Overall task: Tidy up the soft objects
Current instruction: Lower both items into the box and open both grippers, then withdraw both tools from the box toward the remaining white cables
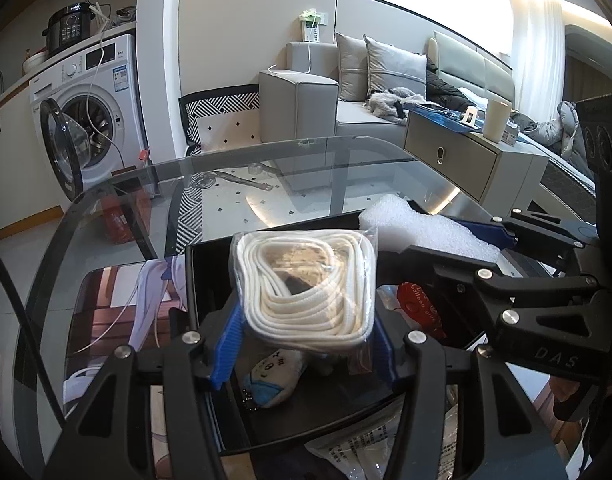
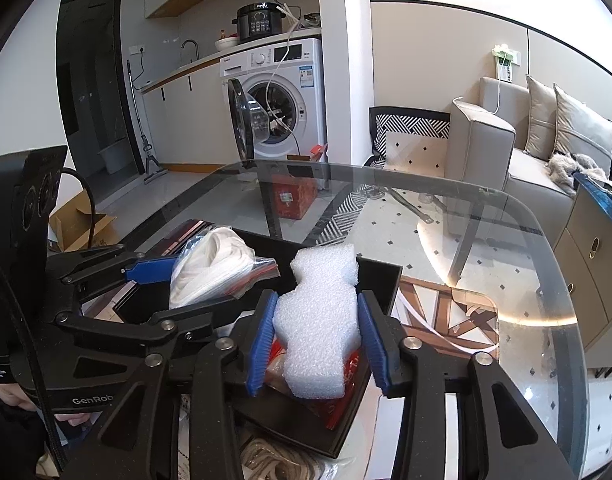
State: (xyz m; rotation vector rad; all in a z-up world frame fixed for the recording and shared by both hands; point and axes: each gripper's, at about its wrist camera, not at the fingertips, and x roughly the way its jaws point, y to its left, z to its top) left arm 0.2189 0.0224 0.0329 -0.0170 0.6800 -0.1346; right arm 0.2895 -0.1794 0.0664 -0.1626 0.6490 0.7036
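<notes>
My left gripper (image 1: pixel 306 320) is shut on a clear bag of coiled white cord (image 1: pixel 306 284), held over a black open box (image 1: pixel 194 280) on the glass table. Below the bag, a small blue-and-white plush (image 1: pixel 274 376) lies in the box. In the right wrist view, my right gripper (image 2: pixel 318 298) stands open around a white foam block (image 2: pixel 318 320). The foam looks unsqueezed and rests on a red packet (image 2: pixel 346 380) inside the box (image 2: pixel 382 276). The bagged cord (image 2: pixel 210 268) shows to the left there, and the foam (image 1: pixel 418 224) at the right in the left wrist view.
The glass table (image 2: pixel 506 248) curves away to its far edge, with a printed mat (image 1: pixel 106 312) under its near left part. Plastic-wrapped packets (image 1: pixel 366 452) lie in front of the box. Beyond stand a washing machine (image 2: pixel 282 92) with its door open, a grey sofa (image 1: pixel 302 104) and a low cabinet (image 1: pixel 458 156).
</notes>
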